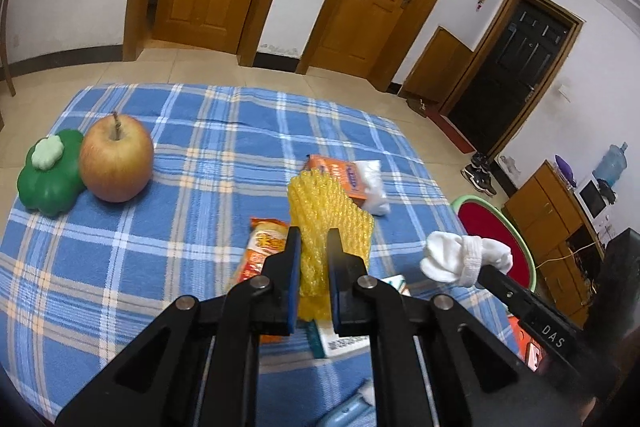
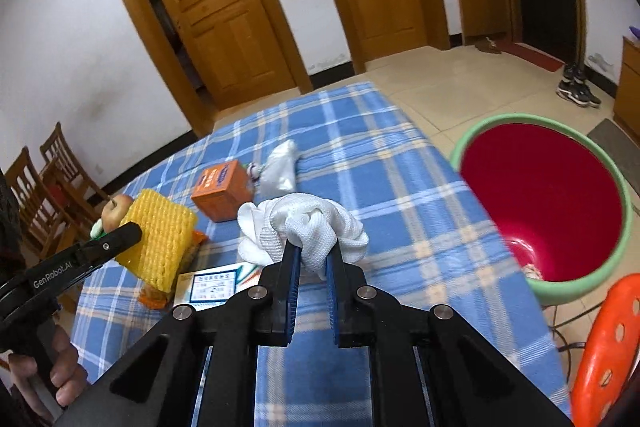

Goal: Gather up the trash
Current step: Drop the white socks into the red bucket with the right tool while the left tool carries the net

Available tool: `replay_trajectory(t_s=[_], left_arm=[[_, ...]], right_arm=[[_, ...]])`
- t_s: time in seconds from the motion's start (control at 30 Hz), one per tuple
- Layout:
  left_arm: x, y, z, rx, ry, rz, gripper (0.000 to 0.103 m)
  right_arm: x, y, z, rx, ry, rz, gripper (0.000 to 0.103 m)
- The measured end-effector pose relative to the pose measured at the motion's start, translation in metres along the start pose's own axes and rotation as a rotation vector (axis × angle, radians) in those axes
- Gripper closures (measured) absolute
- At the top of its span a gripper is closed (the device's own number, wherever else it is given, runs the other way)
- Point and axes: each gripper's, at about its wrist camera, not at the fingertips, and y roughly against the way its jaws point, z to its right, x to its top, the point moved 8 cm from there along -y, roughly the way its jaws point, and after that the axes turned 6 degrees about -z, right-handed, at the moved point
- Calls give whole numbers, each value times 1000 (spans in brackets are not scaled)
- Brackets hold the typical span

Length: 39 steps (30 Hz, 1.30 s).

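Observation:
My left gripper (image 1: 314, 235) is shut on a yellow foam fruit net (image 1: 326, 211) and holds it above the blue plaid table (image 1: 120, 267); the net also shows in the right wrist view (image 2: 158, 239). My right gripper (image 2: 312, 247) is shut on a bundled white sock (image 2: 308, 223), lifted above the table; the sock also shows in the left wrist view (image 1: 464, 257). A red bin with a green rim (image 2: 548, 195) stands on the floor right of the table. An orange box (image 2: 220, 189), a white plastic bag (image 2: 282, 167), an orange snack wrapper (image 1: 262, 251) and a white-green carton (image 2: 212, 287) lie on the table.
An apple (image 1: 116, 159) and a green toy pepper (image 1: 50, 173) sit at the table's far left. An orange stool (image 2: 608, 347) stands near the bin. Wooden chairs (image 2: 44, 187) are at the left. Wooden doors and a cabinet (image 1: 548, 211) line the walls.

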Motion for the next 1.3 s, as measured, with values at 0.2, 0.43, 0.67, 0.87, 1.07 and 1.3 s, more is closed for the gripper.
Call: replay_trajectory(t_s=[0.2, 0.43, 0.67, 0.87, 1.07, 1.3], left_arm=[[1, 13, 25, -9, -31, 11, 92], [-3, 19, 66, -24, -84, 10, 92], [-12, 5, 111, -47, -132, -28, 92], [-21, -14, 150, -60, -174, -67, 92], [-30, -39, 185, -70, -223, -113, 92], [-35, -65, 214, -73, -266, -157, 92]], right_arm=[[-1, 25, 28, -6, -47, 42, 91], [-3, 46, 67, -20, -128, 77, 91], [-6, 62, 120, -55, -230, 95, 91], [-12, 68, 160, -78, -300, 93, 90], [-15, 73, 191, -115, -340, 108, 88], [-17, 67, 215, -116, -375, 88, 83]])
